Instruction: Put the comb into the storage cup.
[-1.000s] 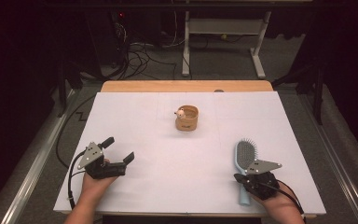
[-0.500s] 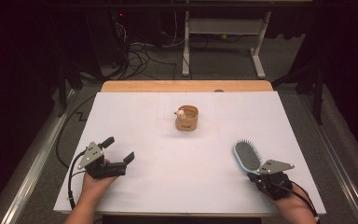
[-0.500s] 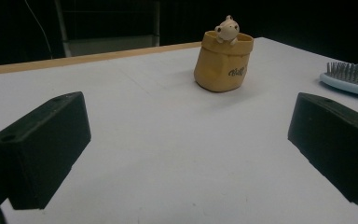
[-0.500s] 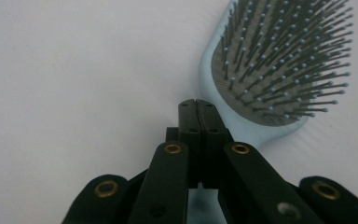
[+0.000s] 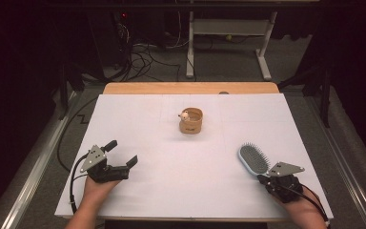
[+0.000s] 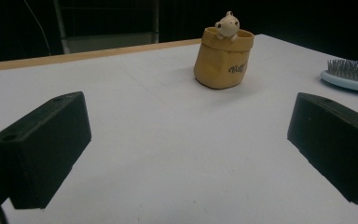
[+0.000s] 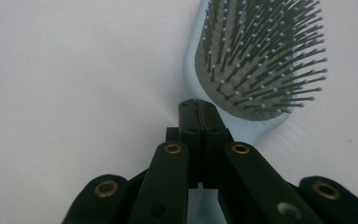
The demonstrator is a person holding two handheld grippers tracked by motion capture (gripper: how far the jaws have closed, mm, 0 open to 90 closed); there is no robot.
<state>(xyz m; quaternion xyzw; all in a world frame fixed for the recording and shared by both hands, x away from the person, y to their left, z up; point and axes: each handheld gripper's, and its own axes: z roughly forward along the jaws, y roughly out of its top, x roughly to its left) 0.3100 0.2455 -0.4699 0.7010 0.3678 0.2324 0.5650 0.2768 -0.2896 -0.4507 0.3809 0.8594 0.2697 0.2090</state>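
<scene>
Tan sack-shaped pot [image 5: 191, 122] with small animal figurine [image 5: 184, 115] mid-table, white table cover [image 5: 171, 157], cables on floor [image 5: 147, 52]

Light-blue hairbrush [image 5: 253, 159], bristles up, flat on white table, near right edge

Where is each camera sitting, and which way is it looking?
High view: above the person's side of the table, looking forward and down; both hands show, with the open left gripper and the right gripper over the hairbrush.
Left gripper view: rides low on the left gripper, looking across the table at the tan pot; its two spread jaws show.
Right gripper view: rides on the right gripper, looking down at the hairbrush; its jaws are together above the handle.
Shared: every view shows the hairbrush.
</scene>
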